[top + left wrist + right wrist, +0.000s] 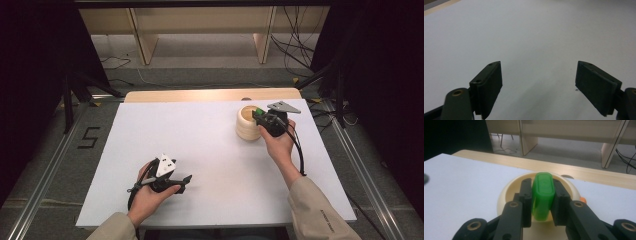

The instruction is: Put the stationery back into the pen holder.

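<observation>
Right gripper clamps one green block over one bowl; left gripper wide open, empty

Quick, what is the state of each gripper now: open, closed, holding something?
Left gripper: open, nothing between its jaws.
Right gripper: closed on a green piece, over the round cream container.

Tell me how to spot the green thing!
Look at the white table, toward its far right side, where a cream bowl stands. Above its opening, the right tool pinches a small block with rounded ends; it is bright green, unlike anything nearby.
</observation>
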`<control>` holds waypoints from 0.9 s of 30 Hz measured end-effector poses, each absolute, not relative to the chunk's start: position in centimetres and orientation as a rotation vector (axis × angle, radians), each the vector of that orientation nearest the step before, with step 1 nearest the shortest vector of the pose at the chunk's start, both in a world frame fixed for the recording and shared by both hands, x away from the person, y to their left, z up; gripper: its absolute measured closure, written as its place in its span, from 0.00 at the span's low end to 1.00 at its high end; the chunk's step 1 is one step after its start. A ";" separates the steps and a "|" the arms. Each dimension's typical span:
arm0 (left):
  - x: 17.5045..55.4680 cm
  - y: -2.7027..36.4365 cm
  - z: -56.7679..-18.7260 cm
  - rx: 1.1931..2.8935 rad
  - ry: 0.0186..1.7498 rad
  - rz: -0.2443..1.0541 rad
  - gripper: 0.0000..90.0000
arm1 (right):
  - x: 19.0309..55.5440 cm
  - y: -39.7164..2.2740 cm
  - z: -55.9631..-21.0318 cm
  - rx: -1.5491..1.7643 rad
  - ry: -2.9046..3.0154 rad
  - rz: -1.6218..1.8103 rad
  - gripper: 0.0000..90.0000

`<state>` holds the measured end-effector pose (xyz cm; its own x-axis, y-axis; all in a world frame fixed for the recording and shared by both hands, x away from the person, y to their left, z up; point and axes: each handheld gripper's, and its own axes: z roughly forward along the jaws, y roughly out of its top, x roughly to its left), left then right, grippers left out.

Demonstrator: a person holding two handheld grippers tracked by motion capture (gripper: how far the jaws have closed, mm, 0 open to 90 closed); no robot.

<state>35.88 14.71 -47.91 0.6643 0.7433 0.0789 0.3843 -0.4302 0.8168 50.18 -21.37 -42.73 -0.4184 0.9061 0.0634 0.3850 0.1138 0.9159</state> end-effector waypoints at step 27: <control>35.8 14.8 -48.0 2.056 0.875 0.557 0.24 | 48.0 -22.8 -41.7 1.316 1.884 1.188 0.28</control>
<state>35.85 14.81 -47.95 0.6615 0.7459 0.0775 0.3863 -0.4275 0.8173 48.01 -22.85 -41.73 -0.3716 0.9271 0.0489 0.4439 0.1311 0.8864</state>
